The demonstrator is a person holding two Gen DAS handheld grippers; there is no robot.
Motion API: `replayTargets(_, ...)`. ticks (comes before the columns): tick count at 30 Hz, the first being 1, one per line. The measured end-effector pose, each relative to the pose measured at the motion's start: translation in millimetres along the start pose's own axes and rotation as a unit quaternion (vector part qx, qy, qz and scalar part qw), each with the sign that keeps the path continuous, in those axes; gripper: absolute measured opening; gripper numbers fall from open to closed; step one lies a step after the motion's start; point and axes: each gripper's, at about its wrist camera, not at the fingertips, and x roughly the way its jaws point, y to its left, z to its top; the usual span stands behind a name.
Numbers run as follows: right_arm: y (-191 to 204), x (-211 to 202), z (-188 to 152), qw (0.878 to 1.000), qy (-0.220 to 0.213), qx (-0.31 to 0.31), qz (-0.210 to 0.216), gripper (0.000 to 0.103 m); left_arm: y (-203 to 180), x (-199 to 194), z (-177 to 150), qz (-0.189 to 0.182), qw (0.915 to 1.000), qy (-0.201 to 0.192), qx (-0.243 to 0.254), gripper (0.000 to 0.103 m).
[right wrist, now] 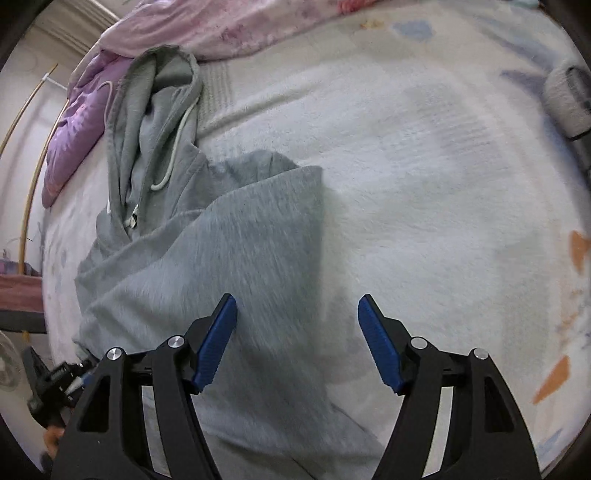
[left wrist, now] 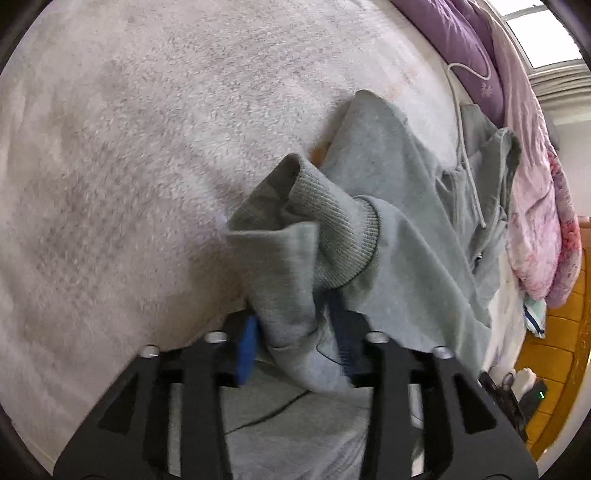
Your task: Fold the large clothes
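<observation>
A grey hoodie lies on a pale fuzzy blanket, its hood and white drawstring toward the far left. My left gripper is shut on a bunch of the hoodie's grey fabric and its ribbed cuff, lifted above the bed. The rest of the hoodie trails to the right. My right gripper is open and empty, hovering over the hoodie's body near its right edge. The left gripper also shows at the right wrist view's lower left.
The pale blanket covers the bed. A purple and pink quilt is piled along the far side, also in the right wrist view. A wooden floor lies beyond the bed edge. A grey object sits at the right.
</observation>
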Motion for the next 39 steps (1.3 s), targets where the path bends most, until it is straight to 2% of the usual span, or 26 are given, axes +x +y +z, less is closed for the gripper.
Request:
replayTargets(1,-1,7,3,1.000,0.013,-0.002,-0.016,0.065,6,-7,2,0.005,1.0000,-0.001,0.001,0.061)
replayTargets(2,-3,17,6,0.999,0.024,-0.007,-0.043,0.065,6,-18,5,0.030,0.9994,-0.020,-0.001,0.078)
replayTargets(3,-5,20,7,0.999,0.020,-0.013,-0.044,0.065,7,-27,7,0.040,0.9985,-0.038,-0.002,0.080)
replayTargets(4,-5,23,8,0.999,0.023,-0.015,-0.045,0.067,9,-37,9,0.043,0.9977,-0.053,-0.006,0.080)
replayTargets(7,0,17,14,0.998,0.035,-0.007,-0.056,0.068,10,-51,15,0.043,0.9975,-0.053,-0.018,0.080)
replayTargets(10,12,-7,26,0.999,0.009,-0.010,-0.045,0.069,-15,-60,26,0.044,0.9966,-0.065,0.023,0.080)
replayTargets(11,19,-15,34,0.999,-0.005,-0.018,-0.046,0.069,-34,-57,32,0.042,0.9957,-0.068,0.047,0.080)
replayTargets(14,34,-20,61,0.999,-0.023,-0.023,-0.014,0.069,-92,-31,50,0.009,0.9939,-0.062,0.091,0.080)
replayTargets(17,53,-7,101,0.999,-0.027,-0.007,0.038,0.069,-153,4,72,-0.003,0.9897,-0.036,0.139,0.080)
replayTargets(21,78,18,140,0.997,-0.024,0.014,0.079,0.069,-226,54,91,0.010,0.9798,-0.007,0.200,0.080)
replayTargets(22,84,25,145,0.996,-0.019,0.019,0.087,0.068,-237,62,93,0.014,0.9781,-0.002,0.207,0.080)
replayTargets(23,89,32,152,0.995,-0.011,0.025,0.097,0.062,-255,70,97,0.017,0.9747,0.004,0.223,0.080)
replayTargets(25,99,45,163,0.992,0.006,0.036,0.121,0.058,-274,81,100,0.025,0.9699,-0.002,0.242,0.080)
replayTargets(30,113,73,178,0.991,0.034,0.050,0.119,0.056,-295,102,112,0.035,0.9676,-0.006,0.250,0.080)
replayTargets(31,114,75,180,0.991,0.035,0.050,0.117,0.053,-296,102,113,0.037,0.9668,-0.011,0.253,0.079)
replayTargets(33,115,76,183,0.994,0.027,0.036,0.099,0.036,-301,108,118,0.042,0.9655,-0.020,0.256,0.069)
replayTargets(34,114,75,183,0.995,0.027,0.032,0.092,0.026,-301,110,121,0.047,0.9648,-0.021,0.258,0.059)
replayTargets(37,111,75,186,0.995,0.024,0.033,0.086,0.025,-300,118,127,0.062,0.9626,-0.013,0.263,0.026)
replayTargets(39,112,68,189,0.998,0.006,0.023,0.061,0.025,-298,118,129,0.060,0.9629,-0.007,0.263,0.023)
